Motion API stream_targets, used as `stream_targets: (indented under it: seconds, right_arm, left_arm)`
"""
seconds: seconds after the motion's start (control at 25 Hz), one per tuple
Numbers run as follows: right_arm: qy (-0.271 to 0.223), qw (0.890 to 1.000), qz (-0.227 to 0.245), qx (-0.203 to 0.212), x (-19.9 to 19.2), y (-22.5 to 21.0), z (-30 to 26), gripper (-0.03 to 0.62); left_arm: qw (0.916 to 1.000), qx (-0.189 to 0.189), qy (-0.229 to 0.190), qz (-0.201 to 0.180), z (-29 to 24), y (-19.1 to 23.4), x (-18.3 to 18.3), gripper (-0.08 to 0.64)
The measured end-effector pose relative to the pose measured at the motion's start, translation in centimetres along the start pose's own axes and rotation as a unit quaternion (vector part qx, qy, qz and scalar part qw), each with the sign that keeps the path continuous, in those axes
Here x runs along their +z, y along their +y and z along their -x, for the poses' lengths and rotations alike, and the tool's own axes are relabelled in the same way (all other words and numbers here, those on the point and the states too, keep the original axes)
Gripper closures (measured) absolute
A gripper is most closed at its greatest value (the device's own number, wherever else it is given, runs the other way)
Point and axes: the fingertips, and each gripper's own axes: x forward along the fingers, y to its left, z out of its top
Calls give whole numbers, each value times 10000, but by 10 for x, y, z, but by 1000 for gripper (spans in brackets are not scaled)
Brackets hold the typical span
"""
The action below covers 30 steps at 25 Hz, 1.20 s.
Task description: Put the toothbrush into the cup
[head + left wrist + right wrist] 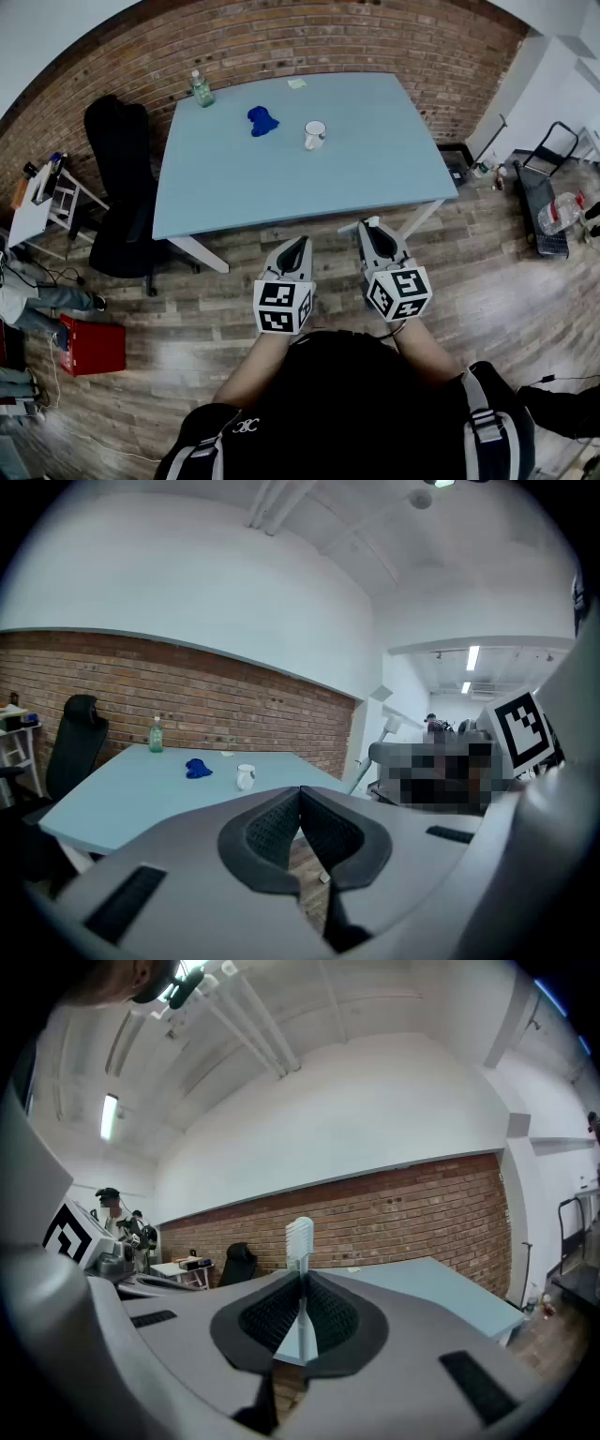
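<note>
Toothbrush (299, 1237) transport is the step in hand: the brush is gripped, and the cup (315, 135) has not yet been reached. The toothbrush is held upright in the right gripper (302, 1281). Its jaws are almost closed and pressed on the white handle, and the bristle head stands clear above the jaw tips. The left gripper (300, 791) is held beside it with its jaws brought together and nothing between them. Both grippers are positioned over the wooden floor (187, 319), short of the near edge of the pale blue worktop (394, 169).

The cup, a white mug, is seen standing upright near the middle of the worktop, well apart from both grippers. A crumpled blue cloth (262, 121) lies near it on the left, and a clear bottle (201, 89) stands farther off by the far left corner.

For the next move, it is judged that the right gripper must be brought forward over the worktop until the brush is above the mug's mouth. One end of the brush would then have to be lowered inside the rim before the jaws are let apart. Care is called for at the rim, since a light mug could be knocked or tipped. The empty left gripper is free to steady it if needed.
</note>
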Motion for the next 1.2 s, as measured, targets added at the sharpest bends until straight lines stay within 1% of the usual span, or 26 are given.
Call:
stream_targets:
  seconds: [0.24, 0.4, 0.56, 0.64, 0.8, 0.92, 1.04, 1.2]
  right_arm:
    - [17, 9999, -17, -99, -4, 21, -16, 557]
    - [5, 9997, 3, -251, -3, 24, -21, 557]
    - [9, 9991, 196, -371, -3, 27, -26, 557]
    - [22, 9990, 219, -388, -5, 26, -30, 557]
    - [22, 9989, 146, -437, -8, 14, -40, 557]
    - [-4, 9989, 103, -450, -7, -3, -55, 557]
    - [-50, 9993, 59, -374, -2, -19, -79, 557]
    - [-112, 9996, 34, -241, 9, -45, -121, 557]
  left_arm:
    - [9999, -118, 46, 17, 5, 26, -4, 551]
    - [9996, -287, 49, 18, 3, 31, -2, 551]
    - [9991, -406, 113, 23, -2, 36, -3, 551]
    - [9988, -454, 172, 26, -8, 38, -6, 551]
    - [9984, -506, 239, -21, -25, 41, -6, 551]
    - [9987, -442, 238, -61, -42, 46, -3, 551]
    - [9989, -367, 265, -108, -64, 56, 2, 551]
    - [9992, -256, 263, -188, -102, 71, 20, 551]
